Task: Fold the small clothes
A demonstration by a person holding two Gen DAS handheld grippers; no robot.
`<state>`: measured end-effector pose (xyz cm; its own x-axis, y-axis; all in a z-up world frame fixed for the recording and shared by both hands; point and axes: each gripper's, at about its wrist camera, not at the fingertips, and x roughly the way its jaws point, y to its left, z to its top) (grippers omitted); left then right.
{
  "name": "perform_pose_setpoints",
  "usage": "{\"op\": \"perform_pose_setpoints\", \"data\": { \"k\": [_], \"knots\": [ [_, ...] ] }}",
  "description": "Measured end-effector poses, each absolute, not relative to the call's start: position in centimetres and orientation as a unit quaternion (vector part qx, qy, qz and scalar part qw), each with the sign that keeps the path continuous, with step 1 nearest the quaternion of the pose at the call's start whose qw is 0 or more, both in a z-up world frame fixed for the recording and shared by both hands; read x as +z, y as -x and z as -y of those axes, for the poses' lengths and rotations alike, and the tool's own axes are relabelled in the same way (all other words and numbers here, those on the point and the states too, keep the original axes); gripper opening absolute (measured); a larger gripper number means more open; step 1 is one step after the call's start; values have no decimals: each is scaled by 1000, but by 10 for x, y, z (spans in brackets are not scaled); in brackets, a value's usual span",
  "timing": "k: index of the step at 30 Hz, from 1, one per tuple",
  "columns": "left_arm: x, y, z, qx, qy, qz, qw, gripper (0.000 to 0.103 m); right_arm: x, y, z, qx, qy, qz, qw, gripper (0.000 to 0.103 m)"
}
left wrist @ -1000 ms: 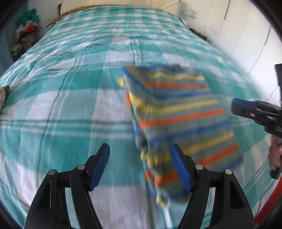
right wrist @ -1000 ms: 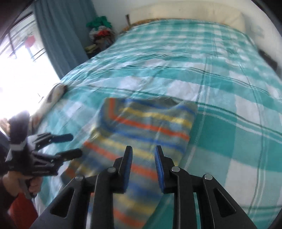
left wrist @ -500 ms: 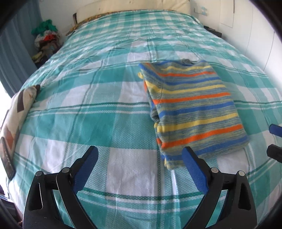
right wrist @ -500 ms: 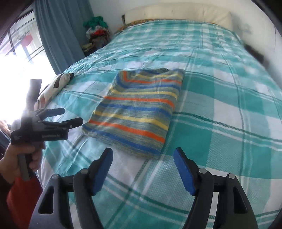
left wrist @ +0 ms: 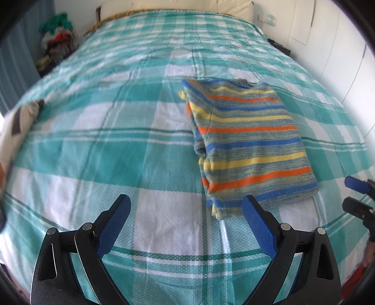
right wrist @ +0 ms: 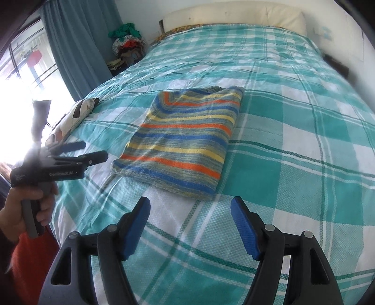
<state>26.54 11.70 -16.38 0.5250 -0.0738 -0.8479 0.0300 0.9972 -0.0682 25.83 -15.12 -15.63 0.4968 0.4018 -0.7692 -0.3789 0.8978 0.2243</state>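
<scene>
A folded striped garment [left wrist: 248, 143], in blue, yellow, orange and grey bands, lies flat on the teal and white checked bedspread [left wrist: 93, 145]. It also shows in the right wrist view [right wrist: 185, 138]. My left gripper [left wrist: 187, 211] is open and empty, above the bed just short of the garment's near left corner. My right gripper [right wrist: 190, 215] is open and empty, short of the garment's near edge. The left gripper also shows in the right wrist view [right wrist: 91, 152], held in a hand at the left. The right gripper's fingertips [left wrist: 356, 184] show at the left wrist view's right edge.
A patterned cushion [right wrist: 75, 115] lies at the bed's left edge. A pile of clothes [right wrist: 126, 44] sits beyond the bed's far left corner, by a blue curtain [right wrist: 77, 44]. A cream headboard [right wrist: 234, 14] and white wall [left wrist: 339, 54] bound the far and right sides.
Both grippers have pulled back from the garment toward the bed's near edge. My right gripper opened wide. The garment now lies flat and still.
</scene>
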Motion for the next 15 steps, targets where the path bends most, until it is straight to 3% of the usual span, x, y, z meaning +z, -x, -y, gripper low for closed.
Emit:
{"op": "perform_pose_setpoints", "data": {
  "k": [6, 15],
  "knots": [
    [-173, -271, -134, -48, 88, -492, 865, 96, -170, -272, 173, 210, -56, -461, 860, 71],
    [-178, -268, -136, -59, 97, -490, 864, 96, -176, -274, 181, 203, -70, -465, 859, 71]
  ]
}}
